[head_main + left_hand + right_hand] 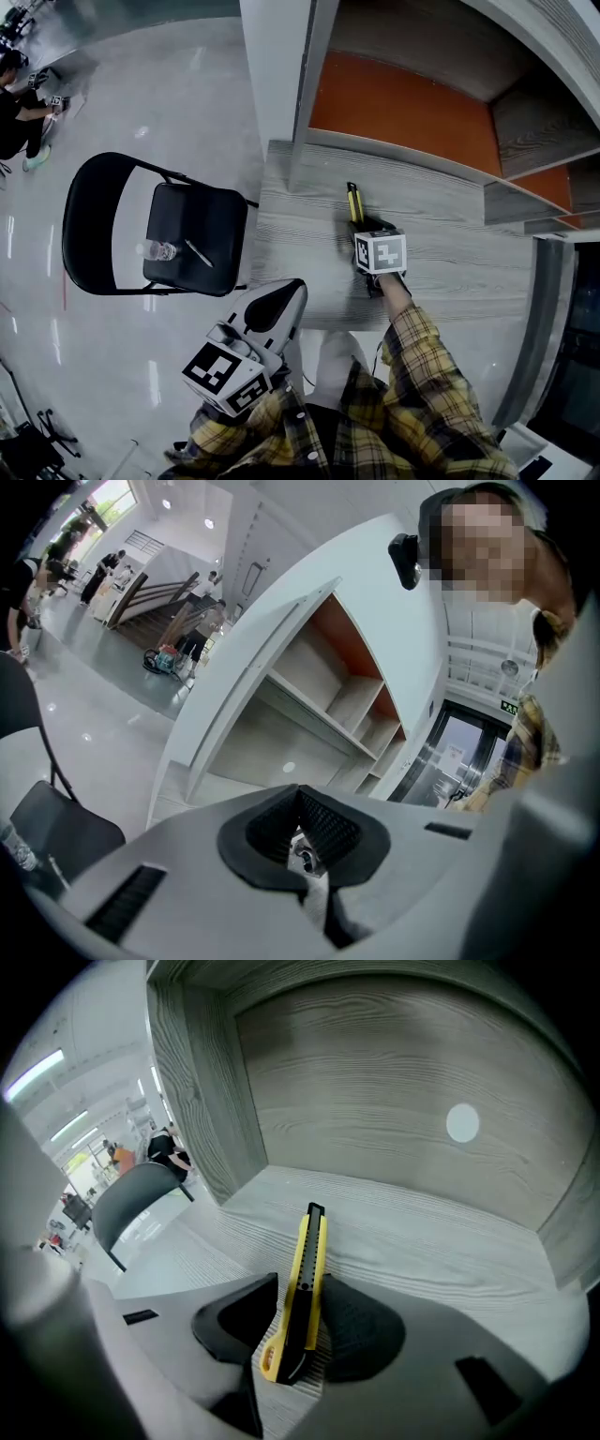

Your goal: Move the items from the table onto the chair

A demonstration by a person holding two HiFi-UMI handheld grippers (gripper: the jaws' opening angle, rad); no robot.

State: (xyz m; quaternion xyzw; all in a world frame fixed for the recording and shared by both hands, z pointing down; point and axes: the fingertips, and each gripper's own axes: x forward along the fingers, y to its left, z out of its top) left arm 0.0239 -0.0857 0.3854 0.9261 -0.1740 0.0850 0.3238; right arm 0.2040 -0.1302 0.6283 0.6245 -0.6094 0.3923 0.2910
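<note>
Yellow utility knife (306,1274), lying between the right gripper's (300,1309) spread jaws, apparently untouched.

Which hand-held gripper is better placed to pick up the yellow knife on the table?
Right. The right hand-held gripper has its open jaws on both sides of the utility knife on the table. The left hand-held gripper is off the table, nearer the chair, with its jaws together.

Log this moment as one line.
right gripper: open, astride utility knife on table | left gripper: shut, empty | chair: bottle, pen
</note>
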